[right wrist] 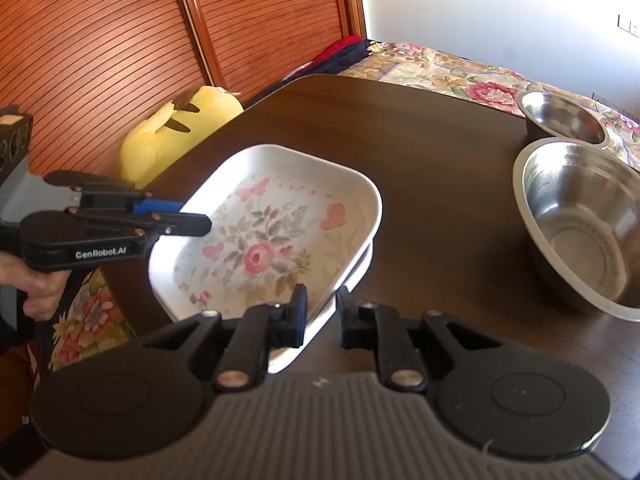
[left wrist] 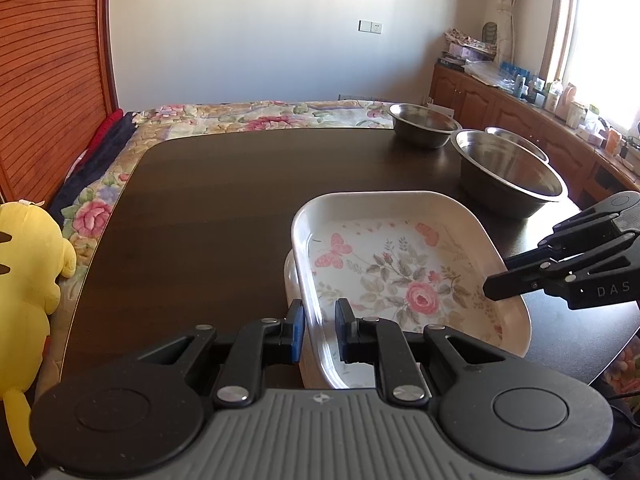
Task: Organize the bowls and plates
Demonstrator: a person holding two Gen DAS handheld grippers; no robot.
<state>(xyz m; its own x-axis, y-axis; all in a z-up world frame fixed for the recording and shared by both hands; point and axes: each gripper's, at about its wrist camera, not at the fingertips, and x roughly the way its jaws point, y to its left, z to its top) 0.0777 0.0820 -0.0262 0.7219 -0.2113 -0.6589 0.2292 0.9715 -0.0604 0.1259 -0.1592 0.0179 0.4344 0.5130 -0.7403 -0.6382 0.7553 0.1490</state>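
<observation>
The dark tabletop carries everything. At its 1 o'clock corner sit the steel bowls, grouped but not nested. At 5 o'clock the floral plate rests tilted on a second white plate, apparently being stacked. The left hand-held gripper straddles its near rim, jaws narrow; the right hand-held gripper straddles the opposite rim, steadying it; whether either actually clamps I cannot tell.

1. a home bedroom: a bed under a floral quilt spans the frame's middle.
2. slatted wooden wardrobe doors fill the upper left.
3. a yellow plush toy sits at the left edge.
4. cluttered wooden cabinets run below the window, upper right.
</observation>
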